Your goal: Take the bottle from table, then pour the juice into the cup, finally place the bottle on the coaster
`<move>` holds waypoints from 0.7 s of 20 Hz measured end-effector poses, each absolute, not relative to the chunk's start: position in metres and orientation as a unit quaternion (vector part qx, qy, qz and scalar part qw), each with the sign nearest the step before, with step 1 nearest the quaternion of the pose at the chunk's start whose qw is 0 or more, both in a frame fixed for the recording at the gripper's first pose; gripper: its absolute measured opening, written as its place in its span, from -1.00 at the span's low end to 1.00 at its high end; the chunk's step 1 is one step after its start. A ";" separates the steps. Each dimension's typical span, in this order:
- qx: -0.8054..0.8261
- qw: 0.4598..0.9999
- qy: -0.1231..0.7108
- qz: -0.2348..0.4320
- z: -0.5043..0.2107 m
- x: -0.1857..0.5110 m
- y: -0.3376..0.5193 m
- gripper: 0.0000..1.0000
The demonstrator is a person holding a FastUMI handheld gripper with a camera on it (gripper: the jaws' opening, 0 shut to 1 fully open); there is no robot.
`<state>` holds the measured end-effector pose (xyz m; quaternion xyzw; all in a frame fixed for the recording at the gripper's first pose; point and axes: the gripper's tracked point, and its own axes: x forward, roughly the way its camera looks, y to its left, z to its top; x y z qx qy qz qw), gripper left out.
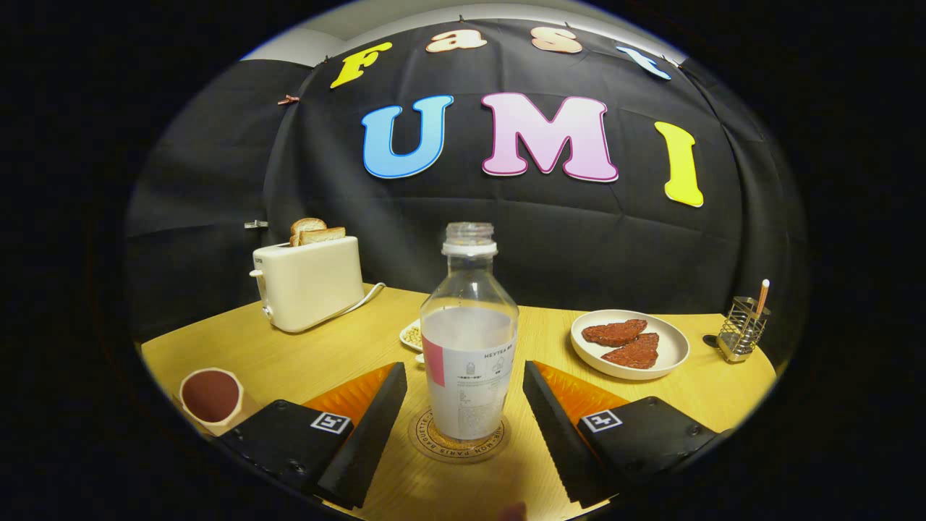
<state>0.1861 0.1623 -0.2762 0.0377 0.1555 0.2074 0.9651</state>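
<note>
Bottle (469, 340) upright on coaster (459, 443), hiding its middle; claw (463, 412) fingers spread, apart.

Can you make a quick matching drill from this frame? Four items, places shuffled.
Items:
1. bottle
2. toaster
3. plate
4. cup

Places:
A. beside the left finger, near the table edge
B. on the coaster, between the open fingers
C. far left of the table, bread slices sticking out of it
D. beyond the right finger, holding two reddish pieces

Pairs: 1-B, 2-C, 3-D, 4-A
</note>
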 end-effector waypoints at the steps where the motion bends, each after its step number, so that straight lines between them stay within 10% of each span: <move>1: 0.038 0.966 0.153 0.202 -0.268 0.182 0.157 0.98; 14: 0.018 0.982 0.131 0.136 -0.162 0.094 0.092 0.98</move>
